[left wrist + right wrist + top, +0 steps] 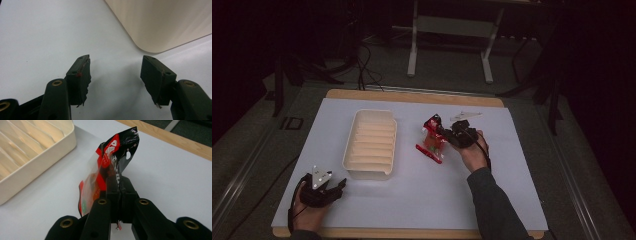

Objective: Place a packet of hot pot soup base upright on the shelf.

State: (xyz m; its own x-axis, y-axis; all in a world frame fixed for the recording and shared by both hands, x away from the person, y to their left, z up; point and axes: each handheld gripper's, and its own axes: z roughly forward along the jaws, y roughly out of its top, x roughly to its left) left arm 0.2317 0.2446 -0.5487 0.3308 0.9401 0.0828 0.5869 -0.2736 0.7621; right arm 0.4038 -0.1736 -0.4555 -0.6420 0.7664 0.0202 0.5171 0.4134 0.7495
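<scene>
Right gripper [121, 185] has its jaws pressed tight together, and pinched between them is the edge of a red and black snack packet [110, 165]. In the right gripper view the two black pads meet almost flush, with just the thin film of the packet caught in the seam. The packet rises straight up out of the jaw tips, its long axis running on from the jaws, its black top corner with the small hang hole pointing away from the claw toward the far wooden edge of the table [175, 141]. The lower, clear part with the red filling hangs to the left of the jaws and sags down beside them.

From the high view, the right gripper [447, 134] sits at the packet's right side, and the snack packet [432, 138] stands tilted, its dark top up and away from the person, its red bottom seam nearer the person and low over the white mat [422, 195]. Whether that bottom edge touches the mat, I cannot tell. The cream ribbed tray [370, 144] lies to the left of the claw, near but apart from the packet.

Over at the near left corner, the left gripper [332, 189] rests low on the mat. Its jaws are spread wide with nothing between them, and in the left gripper view the left gripper [115, 72] faces a rounded corner of the tray [160, 25] just ahead.
</scene>
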